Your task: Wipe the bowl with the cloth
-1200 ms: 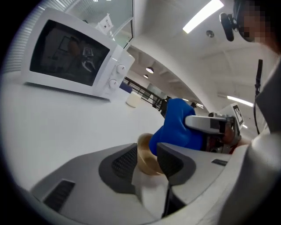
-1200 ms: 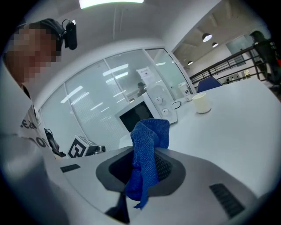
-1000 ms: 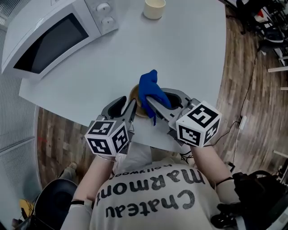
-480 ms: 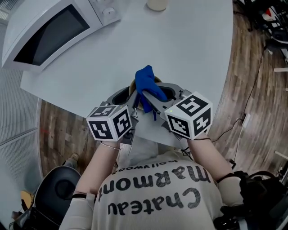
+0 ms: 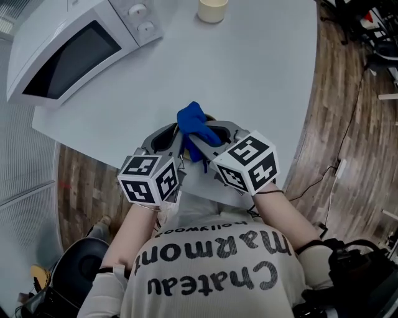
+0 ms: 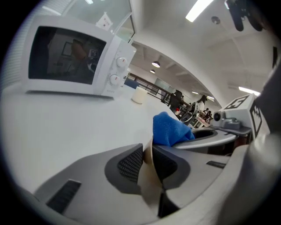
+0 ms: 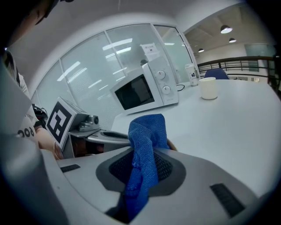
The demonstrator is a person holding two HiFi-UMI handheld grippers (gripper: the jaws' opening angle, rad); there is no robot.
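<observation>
Jaws of the left gripper [image 6: 148,149] are closing, both pads against the rim of the tan round bowl [image 6: 150,189], which sits at the 6 o'clock edge of the white table [image 5: 261,74]. The right gripper [image 7: 145,151] is clamped on the blue textured cloth [image 7: 147,129], bunched over the bowl. A white microwave [image 5: 68,49] stands at 10 o'clock, a cream cup [image 5: 212,9] at 12 o'clock.

A white worktop [image 5: 249,74] is standing on a wood-plank floor [image 5: 348,124], carrying a white microwave [image 5: 68,49] and a pale cup [image 5: 212,9] at its far side. Strip lights [image 6: 199,9] are shining overhead, and glass partitions [image 7: 96,57] are lining the room.
</observation>
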